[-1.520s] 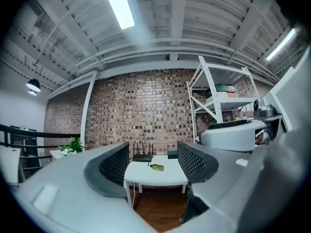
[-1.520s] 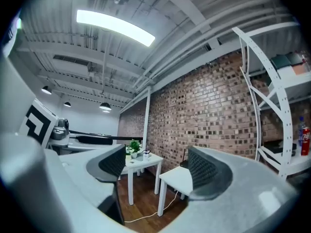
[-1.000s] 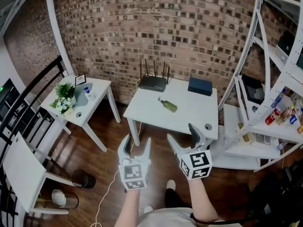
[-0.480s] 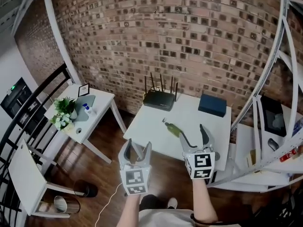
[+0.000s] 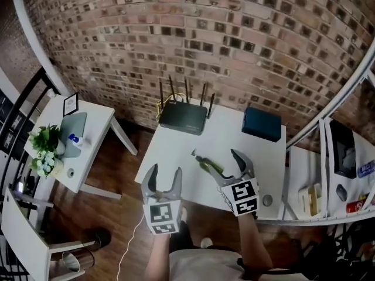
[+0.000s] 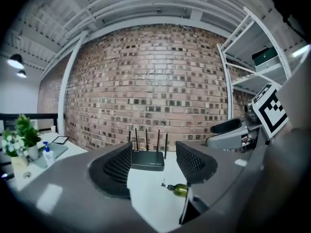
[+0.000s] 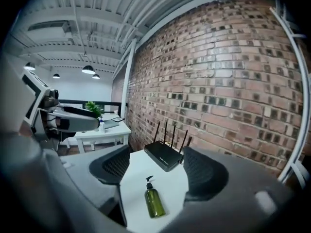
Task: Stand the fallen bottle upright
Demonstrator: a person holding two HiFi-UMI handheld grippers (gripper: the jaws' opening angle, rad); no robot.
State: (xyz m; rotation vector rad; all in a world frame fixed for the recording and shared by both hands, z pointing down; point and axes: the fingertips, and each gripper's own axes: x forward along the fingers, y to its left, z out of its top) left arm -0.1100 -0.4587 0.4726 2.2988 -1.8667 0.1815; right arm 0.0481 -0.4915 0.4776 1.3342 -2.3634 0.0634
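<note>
Head view — bottle (image 5: 209,166) flat on table (image 5: 170,151) — right gripper (image 5: 221,161) wide-jawed nearby

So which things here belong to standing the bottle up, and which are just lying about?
Job: green bottle, lying on the white table; right hand-held gripper, open, nearest it; left hand-held gripper, open.
Lying about: router, blue box, side-table plant.

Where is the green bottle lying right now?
In the head view, the green bottle lies on the white table between the router and the right gripper.
</note>
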